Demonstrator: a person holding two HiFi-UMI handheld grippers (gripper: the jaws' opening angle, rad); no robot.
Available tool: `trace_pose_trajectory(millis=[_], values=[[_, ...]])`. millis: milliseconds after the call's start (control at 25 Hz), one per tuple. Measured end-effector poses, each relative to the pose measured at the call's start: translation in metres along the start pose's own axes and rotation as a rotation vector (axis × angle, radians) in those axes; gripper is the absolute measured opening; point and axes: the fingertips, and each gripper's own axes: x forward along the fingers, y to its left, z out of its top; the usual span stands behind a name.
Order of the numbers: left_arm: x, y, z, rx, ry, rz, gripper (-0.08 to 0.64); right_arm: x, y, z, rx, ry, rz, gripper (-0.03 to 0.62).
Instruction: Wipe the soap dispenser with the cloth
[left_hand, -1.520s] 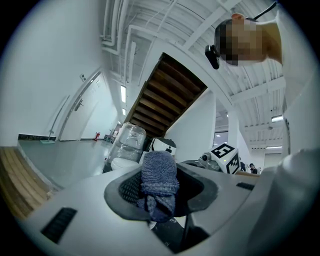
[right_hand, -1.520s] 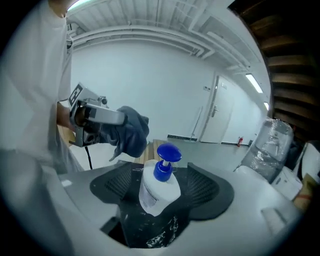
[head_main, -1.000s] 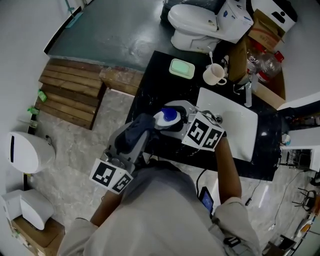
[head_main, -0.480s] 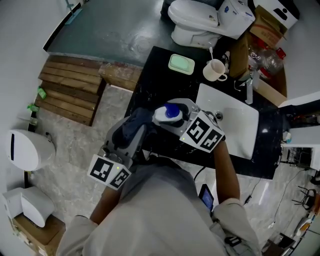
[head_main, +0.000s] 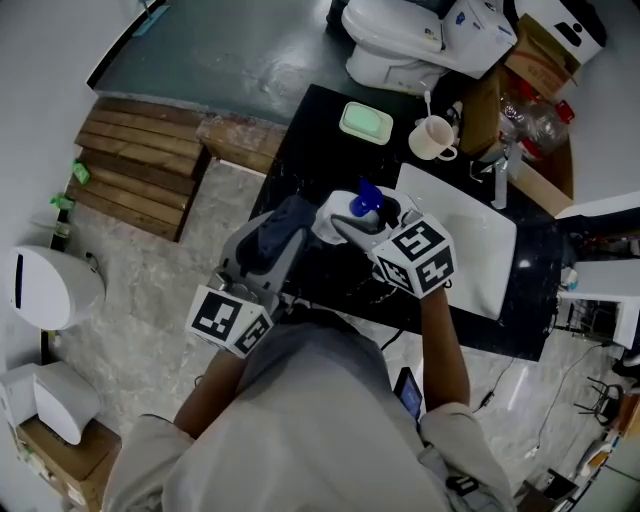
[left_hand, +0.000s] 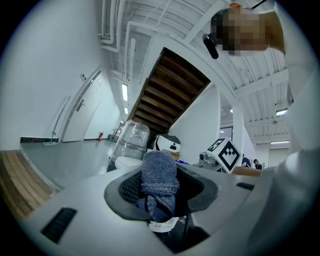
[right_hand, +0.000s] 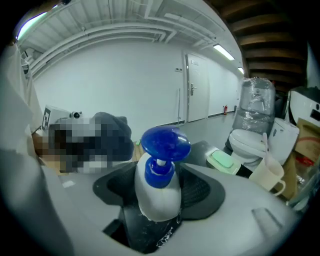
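Soap dispenser (right_hand: 159, 187): squat white egg-shaped body, blue collar, and a broad round blue pump head on a thin white stem. A little foam or wet film shows beneath the base on the dark pad.

Position: just to the left of the sink (head_main: 470, 250) as the head view shows it, on the sink's near-left side over the black counter (head_main: 300, 140).

Orientation: its long axis runs along the jaws of the right gripper (head_main: 352, 225), with the base toward that gripper's camera and the pump head at the far end. In the head view the bottle is tilted, with the blue head leaning toward the sink.

Right gripper: jaws pressed on either side of the white body.

Left gripper (head_main: 272, 252): jaws pinching a bunched dark blue cloth (left_hand: 159, 182) with a white label at its lower edge. The cloth is on the dispenser's far side from the sink, just beside it; I cannot tell whether they touch.
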Motion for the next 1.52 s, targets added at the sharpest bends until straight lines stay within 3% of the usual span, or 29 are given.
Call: trace_pose_trajectory(millis=[320,720,880,1520], values=[[0.036,-0.005,-0.002,0.046,-0.022,-0.051,0.152,-0.005,-0.008,-0.001,0.108,-0.060,-0.038,0.267],[0.053,0.003,-0.026,-0.109,-0.031,-0.080,0.152,-0.008,-0.015,-0.003,0.198,-0.122,-0.066,0.265],[0.054,0.008,-0.040,-0.121,-0.003,-0.075,0.152,-0.010,-0.017,-0.005,0.224,-0.135,-0.079,0.265],[0.048,0.015,-0.070,-0.102,0.059,-0.054,0.152,-0.014,-0.009,-0.007,0.217,-0.149,-0.135,0.265]])
